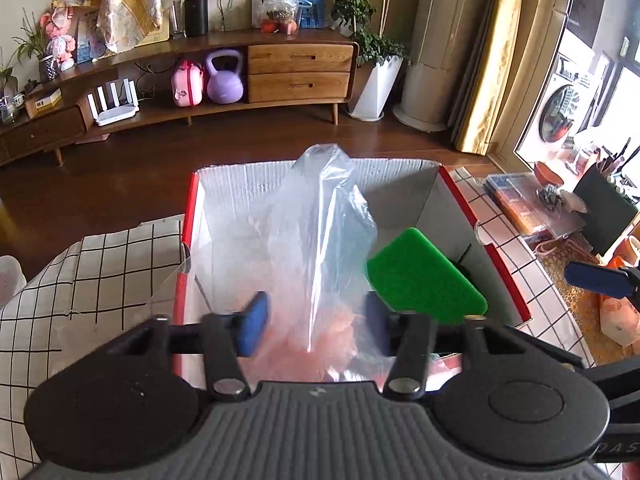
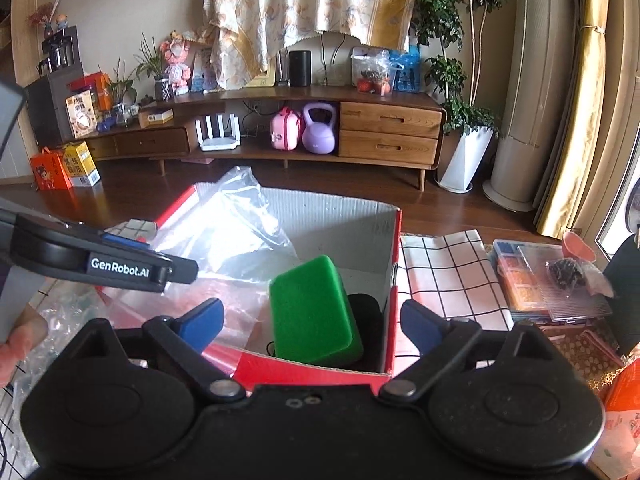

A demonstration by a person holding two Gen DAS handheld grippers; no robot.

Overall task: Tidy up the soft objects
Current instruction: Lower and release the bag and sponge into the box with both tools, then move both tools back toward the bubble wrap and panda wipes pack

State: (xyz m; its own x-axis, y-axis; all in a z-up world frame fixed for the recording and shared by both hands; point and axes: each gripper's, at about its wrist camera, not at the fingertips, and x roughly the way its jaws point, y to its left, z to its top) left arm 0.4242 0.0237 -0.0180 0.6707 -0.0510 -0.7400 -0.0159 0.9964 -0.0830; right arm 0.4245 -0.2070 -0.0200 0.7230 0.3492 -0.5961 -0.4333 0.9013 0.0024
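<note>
A red cardboard box (image 1: 480,216) with a white inside stands open in front of me. A clear plastic bag (image 1: 320,220) rises out of its left half, with something pinkish low inside it. My left gripper (image 1: 316,324) is open, its blue pads on either side of the bag's lower part without squeezing it. A green sponge (image 1: 420,280) leans in the box's right corner over a dark object. In the right wrist view my right gripper (image 2: 312,324) stands wide open above the box's near edge (image 2: 312,368), empty, with the green sponge (image 2: 312,312) ahead and the bag (image 2: 232,216) to the left.
A black-checked white cushion (image 1: 80,280) lies left of the box, and a checked cloth (image 2: 448,272) covers the table to the right. Clear bead cases (image 2: 552,280) and an orange bag (image 2: 624,400) sit further right. A hand (image 2: 20,344) shows at the left edge.
</note>
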